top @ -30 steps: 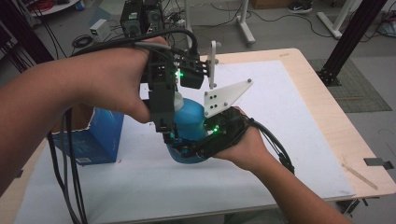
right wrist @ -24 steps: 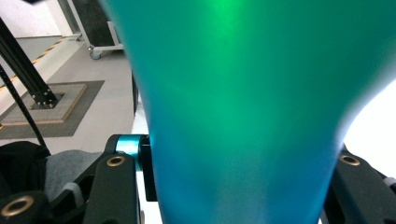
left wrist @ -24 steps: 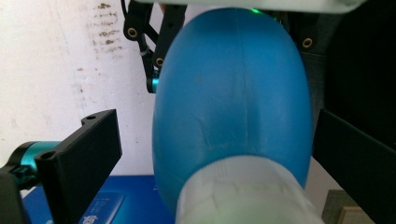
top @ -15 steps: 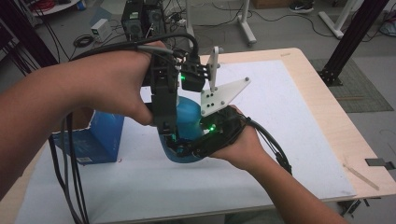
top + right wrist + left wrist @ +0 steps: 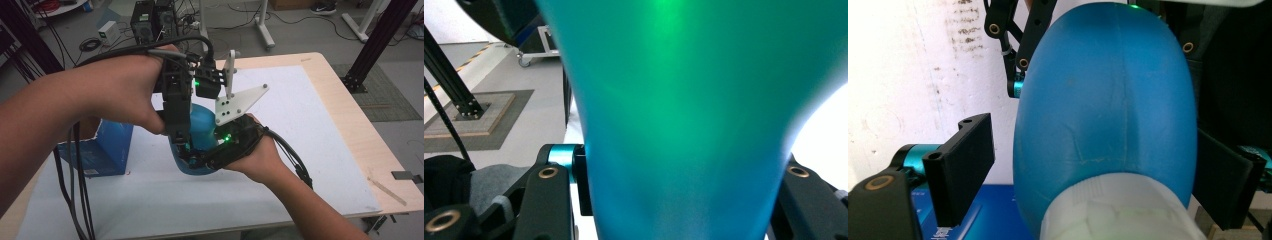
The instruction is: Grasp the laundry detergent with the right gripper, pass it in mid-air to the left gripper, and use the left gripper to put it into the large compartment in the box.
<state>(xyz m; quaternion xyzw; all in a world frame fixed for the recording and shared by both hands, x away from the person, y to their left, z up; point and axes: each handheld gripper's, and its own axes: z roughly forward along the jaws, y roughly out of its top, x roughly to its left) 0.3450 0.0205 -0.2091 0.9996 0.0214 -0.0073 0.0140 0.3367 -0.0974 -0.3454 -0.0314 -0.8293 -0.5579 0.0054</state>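
A blue rubbery rounded object [image 5: 202, 125] with a white insert [image 5: 1118, 210] at its near end is held above the white sheet. My right gripper [image 5: 215, 155] comes in from below and is shut on it, with a black jaw on each side of the blue body [image 5: 684, 125]. My left gripper [image 5: 182, 142] reaches down from above with its jaws astride the blue object [image 5: 1108, 100]. Those jaws have just been closing. The left fingertip [image 5: 965, 165] still stands a little off the blue surface. The right jaw is partly hidden behind the object.
A blue cardboard box [image 5: 100, 150] stands at the left on the white sheet [image 5: 310, 130] that covers the wooden table [image 5: 350, 120]. A thin wooden strip [image 5: 387, 187] lies near the right edge. Cables hang from the left hand.
Both hands keep their place around the blue object. No clear shift of the object or the grippers shows in the high view.
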